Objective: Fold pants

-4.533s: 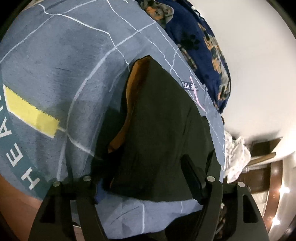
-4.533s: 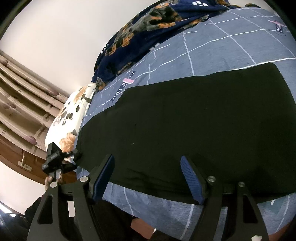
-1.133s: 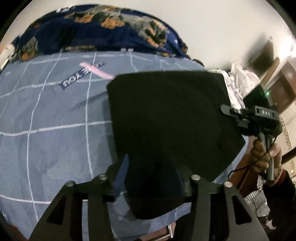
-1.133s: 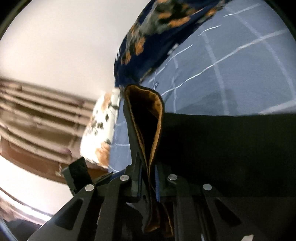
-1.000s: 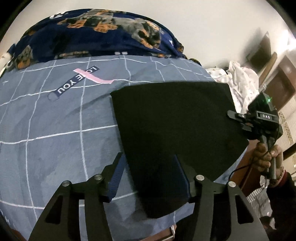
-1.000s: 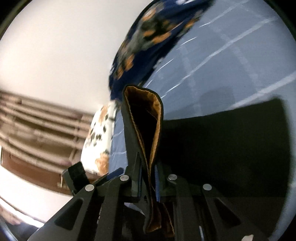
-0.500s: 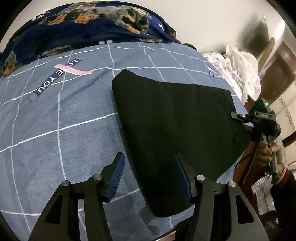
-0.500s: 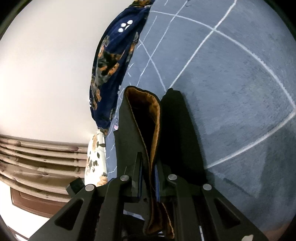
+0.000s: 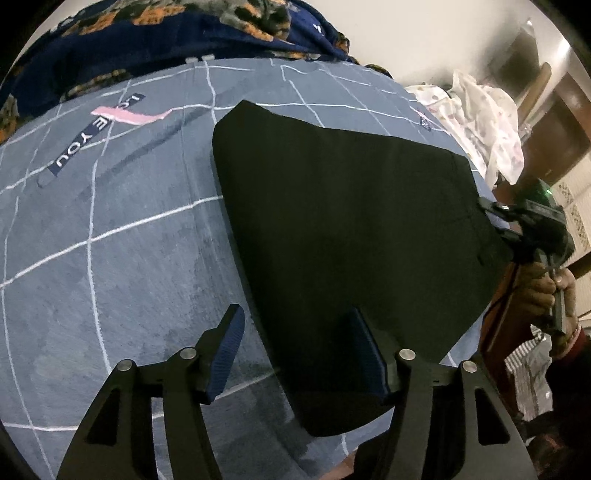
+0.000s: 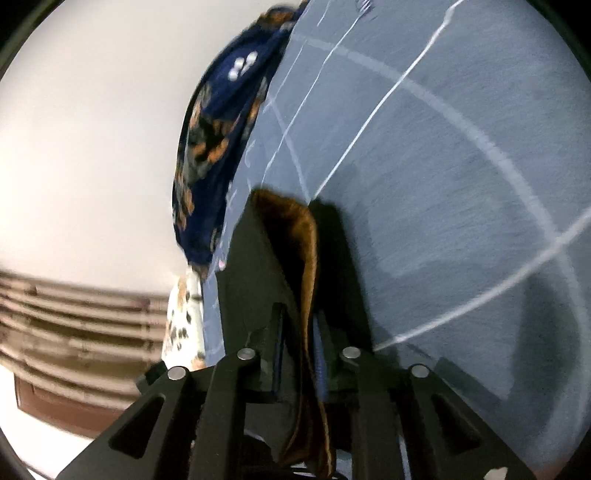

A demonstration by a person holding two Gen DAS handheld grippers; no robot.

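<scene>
We find our left gripper (image 9: pixel 295 354) spread wide, empty, over the pants' (image 9: pixel 351 221) near corner at the bed's (image 9: pixel 110 258) near edge. Our right gripper (image 10: pixel 299 347) pinches the far-right hem, apparently lifted; their long axis runs toward it.

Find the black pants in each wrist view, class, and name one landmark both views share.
Left wrist: pants lie flat, centre-right, on the bedsheet.
Right wrist: pants stand bottom-centre, pinched in the right gripper.
Shared landmark: the dark floral blanket.
</scene>
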